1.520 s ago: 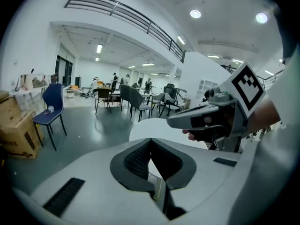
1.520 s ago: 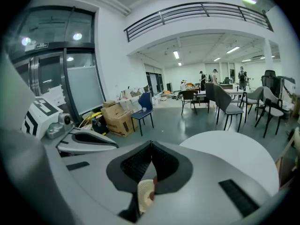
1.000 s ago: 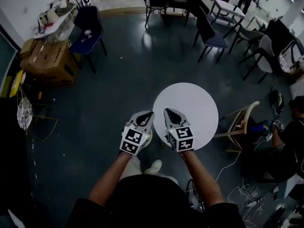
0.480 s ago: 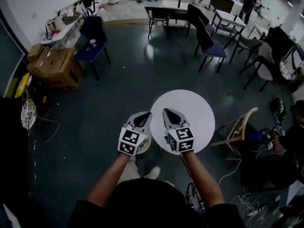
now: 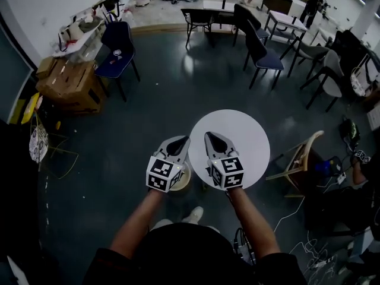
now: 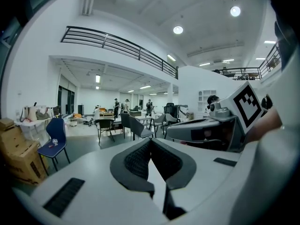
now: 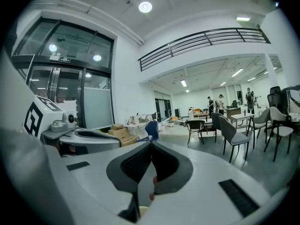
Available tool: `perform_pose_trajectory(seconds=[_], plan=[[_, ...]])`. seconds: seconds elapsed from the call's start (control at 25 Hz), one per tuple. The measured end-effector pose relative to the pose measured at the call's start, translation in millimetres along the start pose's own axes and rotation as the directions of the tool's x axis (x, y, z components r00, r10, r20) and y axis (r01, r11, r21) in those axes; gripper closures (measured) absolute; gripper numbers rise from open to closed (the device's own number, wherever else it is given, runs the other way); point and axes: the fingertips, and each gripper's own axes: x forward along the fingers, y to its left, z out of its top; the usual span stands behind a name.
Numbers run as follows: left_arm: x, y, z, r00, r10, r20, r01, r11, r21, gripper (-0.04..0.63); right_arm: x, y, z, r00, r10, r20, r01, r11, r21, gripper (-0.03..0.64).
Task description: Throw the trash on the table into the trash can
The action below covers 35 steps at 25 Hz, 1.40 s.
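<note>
The round white table [image 5: 237, 136] stands right in front of me, and I see nothing lying on its top. My left gripper [image 5: 180, 141] and right gripper [image 5: 212, 137] hover side by side at the table's near left edge, both pointing almost level. In the left gripper view the jaws [image 6: 150, 141] meet at the tips with nothing between them. The right gripper's jaws [image 7: 151, 143] also meet at the tips. Small red specks [image 7: 154, 180] show through the slit below; I cannot tell what they are. A beige round trash can [image 5: 182, 181] sits on the floor under my left gripper.
A wooden chair [image 5: 300, 159] stands at the table's right. Dark chairs [image 5: 264, 46] and desks fill the far side, a blue chair [image 5: 116, 46] and cardboard boxes [image 5: 68, 85] stand far left. Cables [image 5: 309, 245] lie on the floor near right. Dark floor stretches beyond the table.
Both grippers have lifted a little and stayed side by side, jaws unchanged. The trash can now shows below the left gripper.
</note>
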Motion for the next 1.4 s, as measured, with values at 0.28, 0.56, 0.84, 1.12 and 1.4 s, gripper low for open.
perform_pose_trajectory(seconds=[0.28,0.56,0.84,1.12,1.4], plan=[[-40,-5,15,0.998,-0.025,0.058,0.025,1.000,0.001,0.580,-18,32,3,1.000,-0.028,0.005,0.028,1.000,0.005,0.598],[-108,-16,24,0.991,-0.030,0.127,0.029,1.000,0.011,0.580,-51,88,17,0.998,-0.039,0.047,0.039,0.999,0.015,0.598],[-197,-23,28,0.984,-0.036,0.176,0.031,0.999,0.030,0.580,-87,164,17,0.996,-0.055,0.067,0.055,0.998,-0.001,0.598],[-262,-32,22,0.982,-0.049,0.185,0.039,0.998,0.057,0.580,-116,228,11,0.995,-0.063,0.073,0.065,0.998,-0.017,0.598],[-316,-41,19,0.978,-0.078,0.195,0.065,0.995,0.073,0.580,-139,275,17,0.986,-0.128,0.108,0.131,0.991,-0.018,0.598]])
